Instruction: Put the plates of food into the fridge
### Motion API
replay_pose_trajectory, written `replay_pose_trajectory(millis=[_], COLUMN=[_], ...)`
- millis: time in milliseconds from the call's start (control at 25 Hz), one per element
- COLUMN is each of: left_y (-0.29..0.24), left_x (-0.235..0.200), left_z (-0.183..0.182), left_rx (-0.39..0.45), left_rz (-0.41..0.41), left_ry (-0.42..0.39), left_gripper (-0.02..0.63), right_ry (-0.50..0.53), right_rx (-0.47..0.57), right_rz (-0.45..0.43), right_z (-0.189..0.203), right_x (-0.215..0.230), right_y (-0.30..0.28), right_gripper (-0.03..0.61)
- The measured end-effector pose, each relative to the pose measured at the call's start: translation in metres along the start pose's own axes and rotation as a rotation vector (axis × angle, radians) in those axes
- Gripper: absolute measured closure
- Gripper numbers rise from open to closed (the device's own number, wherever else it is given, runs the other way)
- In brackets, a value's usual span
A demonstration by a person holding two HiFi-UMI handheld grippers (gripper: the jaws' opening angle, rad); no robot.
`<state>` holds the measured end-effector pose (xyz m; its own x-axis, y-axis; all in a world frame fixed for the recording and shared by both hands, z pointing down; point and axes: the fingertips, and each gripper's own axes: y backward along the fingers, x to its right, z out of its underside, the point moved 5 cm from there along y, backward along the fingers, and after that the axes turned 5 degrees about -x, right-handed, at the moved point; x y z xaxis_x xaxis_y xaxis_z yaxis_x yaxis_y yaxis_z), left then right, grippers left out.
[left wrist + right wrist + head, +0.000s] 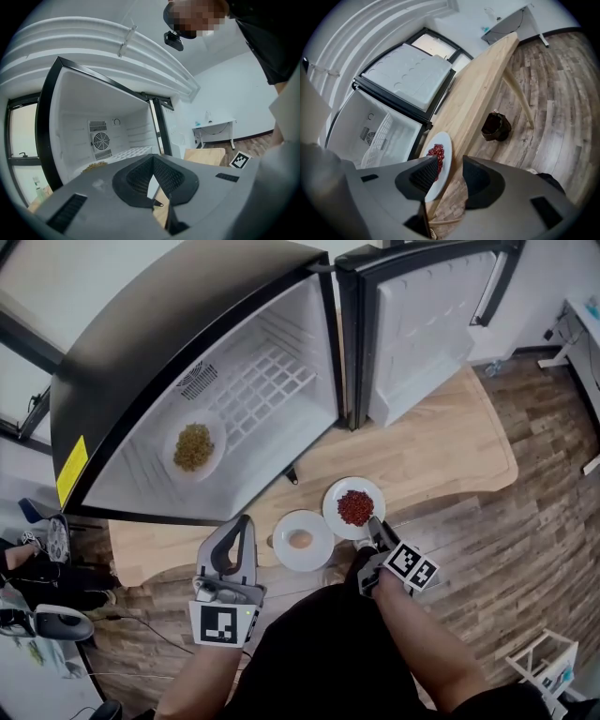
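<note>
Right now the right gripper [450, 165] is open, jaws apart around the near rim of a white plate [445, 157] of red bits [436, 152], with the pads not pressing on it. That plate [330, 507] sits on the wooden table [450, 446], just beside a second white plate [281, 529] with a small pale tan lump [300, 539]. The left gripper [246, 519] is closed and empty, held low in front of the fridge [122, 343]. The fridge door [422, 324] is wide open. Inside, near the wire shelf [262, 381], a third plate [218, 439] holds yellow-brown food [193, 446]. A yellow sticker [71, 468] on the black fridge side is too small to read.
</note>
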<state>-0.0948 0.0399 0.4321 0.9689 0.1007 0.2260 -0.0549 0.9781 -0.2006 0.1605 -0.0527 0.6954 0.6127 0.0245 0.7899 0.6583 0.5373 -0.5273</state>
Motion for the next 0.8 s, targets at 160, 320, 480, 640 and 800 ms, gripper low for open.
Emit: replay_pose_trajectory(millis=[160,320,480,640,800], left_y=[0.003,0.003,0.001,-0.002,-0.004], left_x=[0.001,0.002,0.005,0.008,0.009], left_z=[0.003,0.005,-0.001,-0.006,-0.013], left_rx=[-0.014,-0.013,-0.001,0.008,0.005], left_rz=[0.001,0.001,0.007,0.012,0.012], left_ry=[0.002,-0.013,-0.013,-0.011,0.004], left_gripper=[0.611,0.611,0.609,0.61,0.611], right_ry=[0.016,0.028,-0.065,-0.125,-0.131], right_rx=[-0.006,0.005,0.039,0.099,0.104], right_rz=[0.005,-0.001,-0.043,-0.128,-0.174], right_z=[0.002,0.0,-0.001,-0.012,-0.021], right_x=[0.005,0.003,0.002,-0.01,-0.023], right_y=[-0.007,-0.003,0.01,0.025,0.031], right_gripper=[0.419,0.478,0.522,0.546,0.546])
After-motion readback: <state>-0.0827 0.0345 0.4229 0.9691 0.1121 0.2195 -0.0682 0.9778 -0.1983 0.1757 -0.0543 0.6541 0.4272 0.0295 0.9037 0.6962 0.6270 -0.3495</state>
